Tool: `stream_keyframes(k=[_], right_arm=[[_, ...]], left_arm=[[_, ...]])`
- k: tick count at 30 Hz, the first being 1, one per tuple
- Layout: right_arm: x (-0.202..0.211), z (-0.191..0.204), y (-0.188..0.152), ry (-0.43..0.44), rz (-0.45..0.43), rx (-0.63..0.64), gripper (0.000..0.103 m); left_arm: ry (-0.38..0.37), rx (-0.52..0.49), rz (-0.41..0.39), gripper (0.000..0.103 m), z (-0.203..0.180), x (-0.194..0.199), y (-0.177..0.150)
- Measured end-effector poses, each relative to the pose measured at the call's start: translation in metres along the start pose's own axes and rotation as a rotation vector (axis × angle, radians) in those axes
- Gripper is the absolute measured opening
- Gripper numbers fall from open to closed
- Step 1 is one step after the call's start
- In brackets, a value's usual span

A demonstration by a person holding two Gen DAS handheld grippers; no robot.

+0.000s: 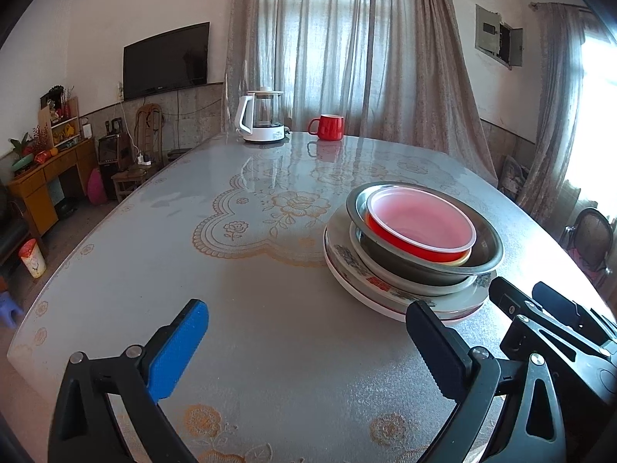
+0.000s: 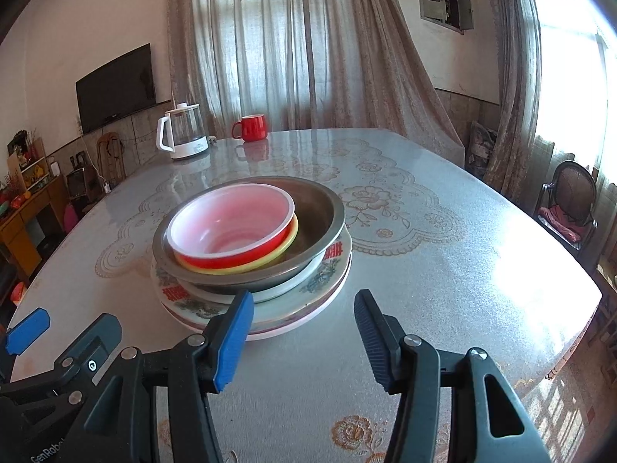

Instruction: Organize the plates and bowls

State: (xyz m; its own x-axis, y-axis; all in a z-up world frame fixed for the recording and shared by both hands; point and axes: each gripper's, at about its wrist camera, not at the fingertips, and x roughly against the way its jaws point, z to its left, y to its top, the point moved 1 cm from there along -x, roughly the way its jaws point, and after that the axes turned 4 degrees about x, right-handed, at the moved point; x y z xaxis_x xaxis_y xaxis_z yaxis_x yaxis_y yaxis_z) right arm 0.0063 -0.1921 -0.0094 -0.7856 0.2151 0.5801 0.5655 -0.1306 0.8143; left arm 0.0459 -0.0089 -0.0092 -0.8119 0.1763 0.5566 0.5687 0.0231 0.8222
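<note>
A stack of dishes stands on the table. A red plastic bowl (image 1: 420, 223) (image 2: 231, 227) sits on a yellow bowl (image 2: 285, 245) inside a steel bowl (image 1: 482, 254) (image 2: 324, 208). Under them lie a white bowl and patterned plates (image 1: 362, 274) (image 2: 308, 293). My left gripper (image 1: 308, 347) is open and empty, to the left of the stack and nearer than it. My right gripper (image 2: 304, 332) is open and empty, just in front of the stack's right side. Part of the right gripper shows in the left wrist view (image 1: 540, 308), and the left gripper's blue pad in the right wrist view (image 2: 27, 330).
A white electric kettle (image 1: 262, 117) (image 2: 181, 131) and a red mug (image 1: 327, 127) (image 2: 250, 127) stand at the table's far edge (image 1: 385, 141). A chair (image 2: 570, 200) stands to the right of the table. A wooden cabinet (image 1: 50, 177) stands at the left wall.
</note>
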Motion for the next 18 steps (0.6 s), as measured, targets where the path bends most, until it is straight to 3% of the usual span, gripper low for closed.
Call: stream_keyframes(k=[18], right_arm=[[-0.0027, 0.0009, -0.0011, 0.011, 0.012, 0.001, 0.055]], left_arm=[[0.023, 0.007, -0.002, 0.103, 0.0005, -0.0022, -0.0018]])
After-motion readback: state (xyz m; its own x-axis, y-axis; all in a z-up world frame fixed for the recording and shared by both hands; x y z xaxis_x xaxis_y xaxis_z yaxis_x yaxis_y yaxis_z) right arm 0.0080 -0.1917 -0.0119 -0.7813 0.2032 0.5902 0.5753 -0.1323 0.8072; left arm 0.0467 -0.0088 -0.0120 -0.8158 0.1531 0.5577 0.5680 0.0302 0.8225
